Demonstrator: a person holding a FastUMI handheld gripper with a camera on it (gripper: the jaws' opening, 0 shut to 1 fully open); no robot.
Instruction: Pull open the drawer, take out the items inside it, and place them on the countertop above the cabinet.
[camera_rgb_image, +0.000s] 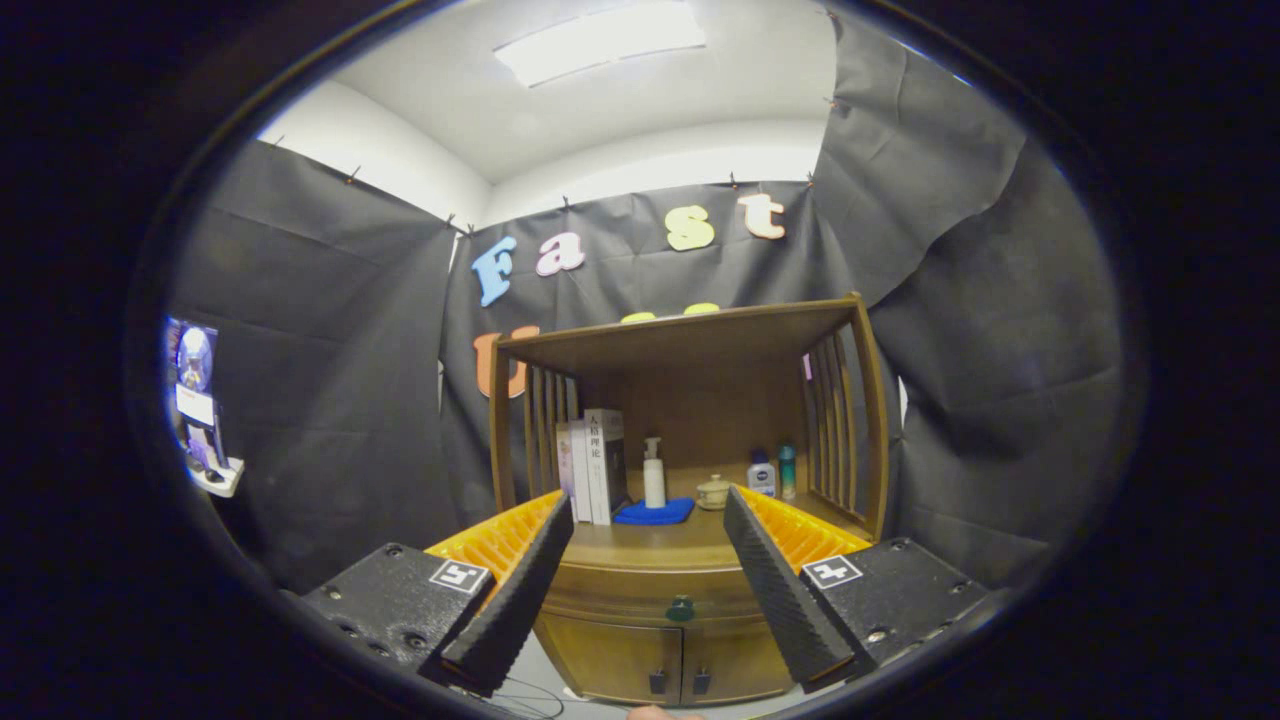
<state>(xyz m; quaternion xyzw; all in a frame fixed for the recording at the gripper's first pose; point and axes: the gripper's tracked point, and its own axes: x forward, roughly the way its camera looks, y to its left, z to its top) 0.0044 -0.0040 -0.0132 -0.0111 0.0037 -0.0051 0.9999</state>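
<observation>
A wooden cabinet (690, 420) stands ahead against the booth wall. Its drawer (650, 595) sits shut under the countertop (650, 545), with a small dark green knob (680, 607) at its front. Below are two small doors (660, 660). My gripper (648, 520) is open, fingers spread wide, some way short of the cabinet with the knob beyond and between them. Nothing is between the fingers. The inside of the drawer is hidden.
On the countertop stand several books (592, 465), a white pump bottle (653, 473) on a blue cloth (655, 512), a small lidded pot (713, 492) and two small bottles (772, 473). Slatted side panels (838, 420) close the shelf. A screen (195, 400) hangs far left.
</observation>
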